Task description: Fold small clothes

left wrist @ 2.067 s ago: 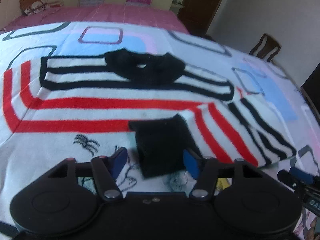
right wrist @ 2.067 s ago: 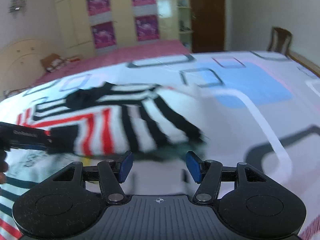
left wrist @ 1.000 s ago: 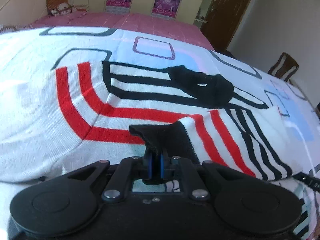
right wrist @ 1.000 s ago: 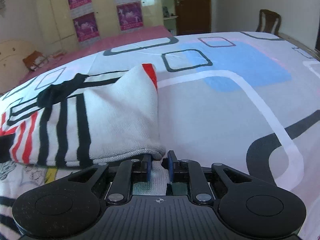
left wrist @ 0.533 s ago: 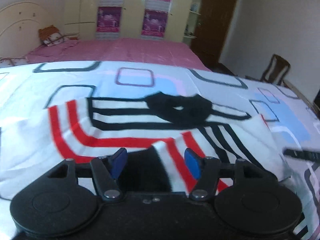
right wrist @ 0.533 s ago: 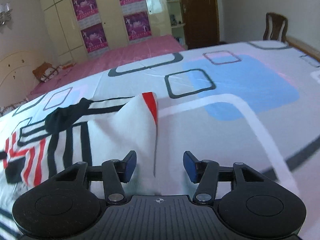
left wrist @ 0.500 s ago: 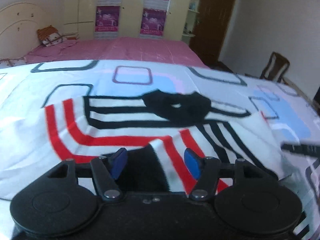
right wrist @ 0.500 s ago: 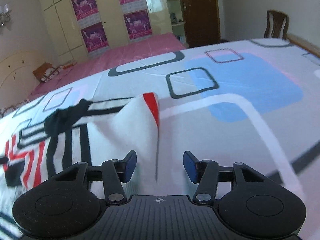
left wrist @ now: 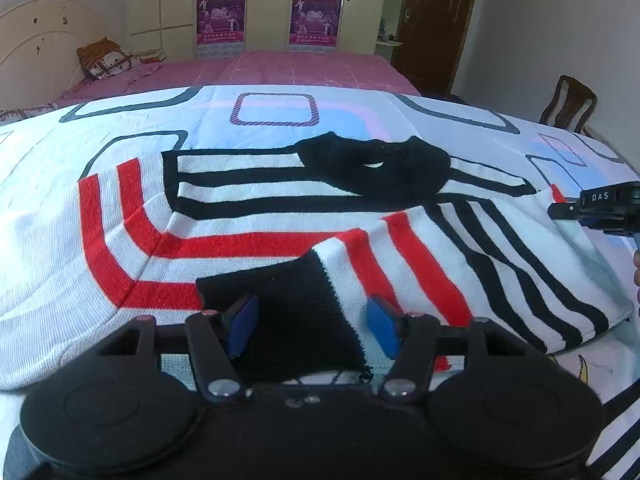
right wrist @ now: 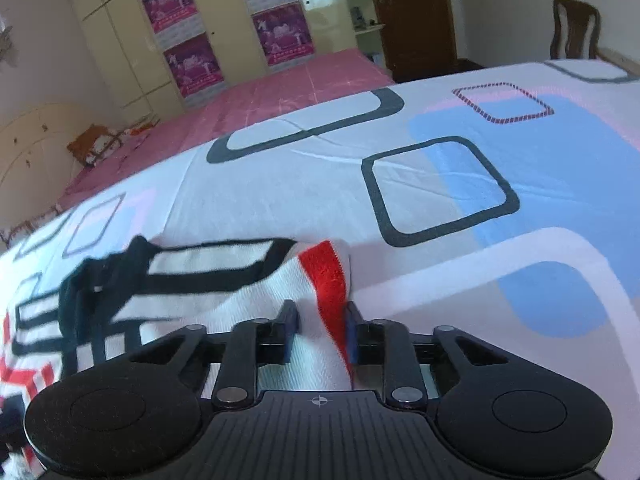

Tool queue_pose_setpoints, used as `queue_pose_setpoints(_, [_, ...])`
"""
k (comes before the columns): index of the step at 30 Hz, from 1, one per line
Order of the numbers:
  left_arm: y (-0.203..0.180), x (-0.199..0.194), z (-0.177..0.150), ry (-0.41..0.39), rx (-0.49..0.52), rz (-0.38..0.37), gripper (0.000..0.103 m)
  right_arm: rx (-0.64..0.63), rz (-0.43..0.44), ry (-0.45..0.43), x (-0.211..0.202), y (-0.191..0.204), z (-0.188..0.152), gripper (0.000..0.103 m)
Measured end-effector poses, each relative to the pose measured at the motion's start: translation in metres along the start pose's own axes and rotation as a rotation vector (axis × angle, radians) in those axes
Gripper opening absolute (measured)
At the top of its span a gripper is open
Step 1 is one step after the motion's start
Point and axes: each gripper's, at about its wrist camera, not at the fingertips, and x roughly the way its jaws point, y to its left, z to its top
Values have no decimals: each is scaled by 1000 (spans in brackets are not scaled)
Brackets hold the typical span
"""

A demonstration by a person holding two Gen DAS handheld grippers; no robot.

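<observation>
The striped sweater is lying flat mid-bedsheet, its black cuff resting untouched between the parted left gripper, while the right gripper is being closed around the red-striped fold, seemingly for the next fold.

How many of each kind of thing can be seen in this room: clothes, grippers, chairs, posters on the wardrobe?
Sweaters: 1, the striped sweater
Grippers: 2, the left gripper and the right gripper
Chairs: 1, the wooden chair
Posters: 4, e.g. this poster
Total: 8
</observation>
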Motion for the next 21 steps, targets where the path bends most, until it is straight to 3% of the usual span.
queue_pose_setpoints(3, [1, -1, 1, 6, -2, -2, 61, -48, -81, -47, -5, -3, -6, 9])
queue_pose_setpoints(8, [0, 0, 1, 8, 5, 3, 61, -95, -112, -53, -9, 2, -8, 9])
queue_pose_setpoints(14, [2, -3, 4, 21, -10, 8, 60, -140, -91, -121, -44, 22, -14, 10])
queue_pose_setpoints(17, [-1, -1, 4, 26, -3, 20, 61, -193, -69, -104, -48, 40, -25, 12])
queue_pose_setpoints(18, [-1, -1, 4, 28, -3, 22, 62, -216, -65, -93, -47, 46, -31, 14])
queue_pose_setpoints(19, [-2, -1, 5, 30, -3, 24, 63, -242, -66, -78, -47, 51, -38, 29])
queue_pose_setpoints(20, [-2, 0, 5, 32, -1, 26, 63, -259, -71, -69, -45, 55, -44, 51])
queue_pose_setpoints(21, [-2, 0, 5, 34, -1, 28, 63, -275, -75, -74, -46, 59, -50, 57])
